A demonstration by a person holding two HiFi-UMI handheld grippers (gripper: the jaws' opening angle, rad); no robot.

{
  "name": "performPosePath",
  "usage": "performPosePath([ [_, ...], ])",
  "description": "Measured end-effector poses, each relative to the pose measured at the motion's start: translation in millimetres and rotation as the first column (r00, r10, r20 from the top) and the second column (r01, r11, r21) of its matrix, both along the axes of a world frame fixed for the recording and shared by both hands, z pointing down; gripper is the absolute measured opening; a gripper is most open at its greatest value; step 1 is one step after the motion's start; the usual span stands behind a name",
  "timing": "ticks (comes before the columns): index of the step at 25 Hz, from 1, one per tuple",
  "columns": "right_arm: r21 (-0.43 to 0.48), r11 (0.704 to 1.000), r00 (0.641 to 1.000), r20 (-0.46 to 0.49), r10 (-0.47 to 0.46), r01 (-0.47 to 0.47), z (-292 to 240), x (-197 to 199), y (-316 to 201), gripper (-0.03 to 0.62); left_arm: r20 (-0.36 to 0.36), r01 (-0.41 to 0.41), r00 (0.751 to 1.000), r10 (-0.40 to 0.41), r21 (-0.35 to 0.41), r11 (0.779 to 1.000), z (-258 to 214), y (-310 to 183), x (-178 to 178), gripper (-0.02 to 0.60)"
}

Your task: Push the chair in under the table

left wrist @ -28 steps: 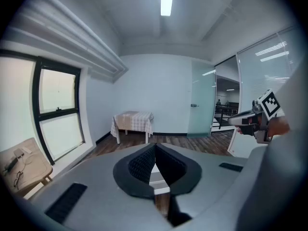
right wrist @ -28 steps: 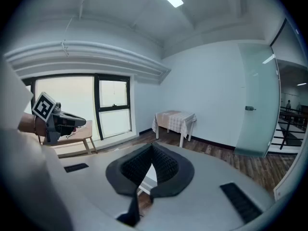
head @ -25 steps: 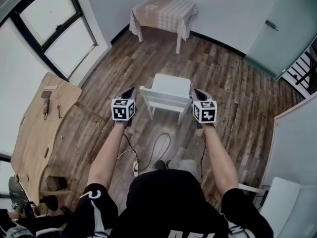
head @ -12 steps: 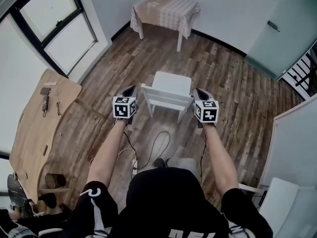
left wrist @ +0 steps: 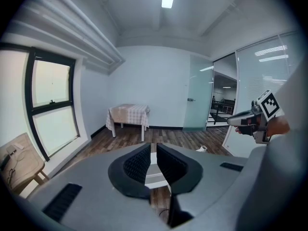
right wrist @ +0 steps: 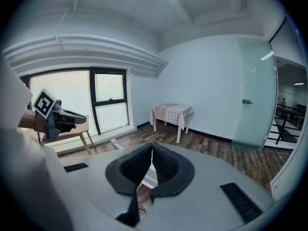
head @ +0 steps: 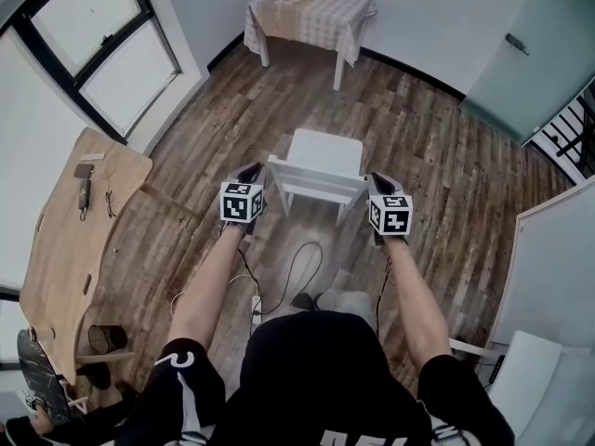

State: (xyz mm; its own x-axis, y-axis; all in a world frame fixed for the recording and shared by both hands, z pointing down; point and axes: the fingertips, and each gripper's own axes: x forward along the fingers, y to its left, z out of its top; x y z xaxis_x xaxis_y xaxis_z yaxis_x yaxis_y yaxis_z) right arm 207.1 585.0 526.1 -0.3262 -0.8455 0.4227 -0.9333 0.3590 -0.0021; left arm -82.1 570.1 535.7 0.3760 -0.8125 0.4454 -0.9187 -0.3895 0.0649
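A: Progress?
B: None showed. The chair point(head: 321, 167) stood mid-floor, well apart from the table point(head: 311, 12).
A: Grippers?
B: The left gripper point(head: 250, 172) and right gripper point(head: 376, 181) flanked its backrest, both closed and empty. The whole push was left.

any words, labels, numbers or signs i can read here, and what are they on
No readable text anywhere.
Shirt: white print at the picture's bottom edge, cut off, unreadable.
Left tool and right tool: cubes bear square black-and-white marker patterns, no words.
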Motion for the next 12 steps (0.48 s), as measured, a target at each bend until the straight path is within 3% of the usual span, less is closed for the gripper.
performPosePath([
  [2,-0.021,1.000,1.000,-0.020,-0.002,0.002,14,2,-3,0.037,-0.001,-0.014,1.000,0.014,-0.020,1.000,12,-5,2,0.062],
  [10,-0.151,0.988,0.998,-0.049,-0.051,0.043,75,12,-21,0.231,0.053,-0.030,0.998,0.036,-0.108,0.994,69,-38,10,0.289],
  [12,-0.182,0.982,0.997,-0.059,-0.059,0.048,93,14,-31,0.271,0.063,-0.025,0.997,0.034,-0.139,0.990,85,-49,13,0.315],
])
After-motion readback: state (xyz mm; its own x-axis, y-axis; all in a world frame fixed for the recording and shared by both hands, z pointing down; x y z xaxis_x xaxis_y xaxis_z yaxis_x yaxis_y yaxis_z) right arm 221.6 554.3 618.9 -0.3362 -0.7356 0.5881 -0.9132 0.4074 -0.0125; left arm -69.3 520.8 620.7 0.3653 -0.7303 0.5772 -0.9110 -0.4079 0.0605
